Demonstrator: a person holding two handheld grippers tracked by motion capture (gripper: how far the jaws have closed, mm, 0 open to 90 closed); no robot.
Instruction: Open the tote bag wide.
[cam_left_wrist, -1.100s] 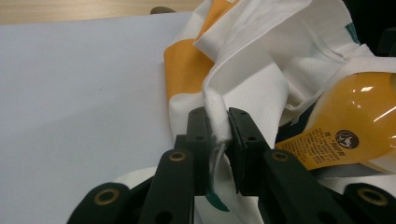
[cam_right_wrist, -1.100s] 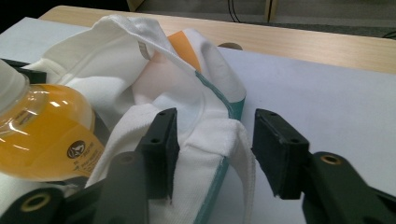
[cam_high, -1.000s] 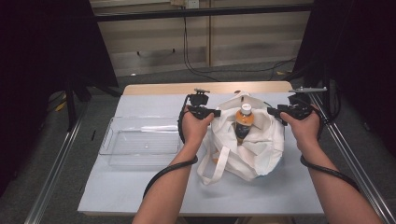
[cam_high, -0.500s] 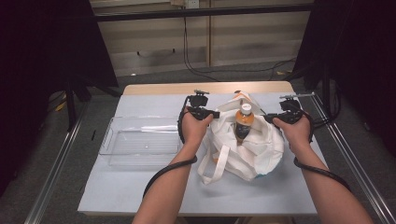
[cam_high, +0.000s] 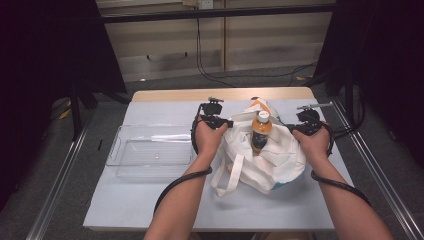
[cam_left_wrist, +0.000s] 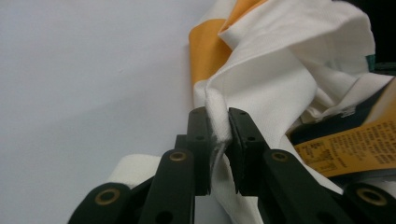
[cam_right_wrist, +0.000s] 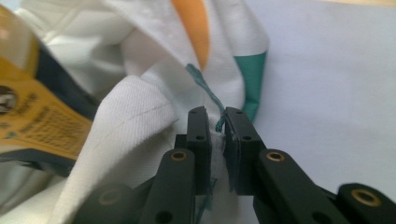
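A white cloth bag (cam_high: 270, 160) with orange and teal patches lies on the table, its mouth spread between my two hands. An orange-labelled bottle (cam_high: 261, 131) with a white cap stands upright inside it. My left gripper (cam_high: 226, 122) pinches the bag's left rim; in the left gripper view its jaws (cam_left_wrist: 218, 128) are shut on a fold of white cloth (cam_left_wrist: 261, 88). My right gripper (cam_high: 291, 127) has just been closing, and its jaws (cam_right_wrist: 217, 126) now clamp the bag's right rim (cam_right_wrist: 140, 112) by a teal thread. The bottle's label (cam_right_wrist: 32, 121) shows close by.
A clear plastic tray (cam_high: 150, 152) sits on the pale table cover (cam_high: 150, 205) to the left of the bag. The table's wooden far edge (cam_high: 220, 94) lies behind. Metal rails (cam_high: 55, 185) run along both sides, and cables trail from both grippers.
My right hand has come down and inward to the bag's right rim, and its jaws have closed on the cloth. The left hand has kept still with its hold.
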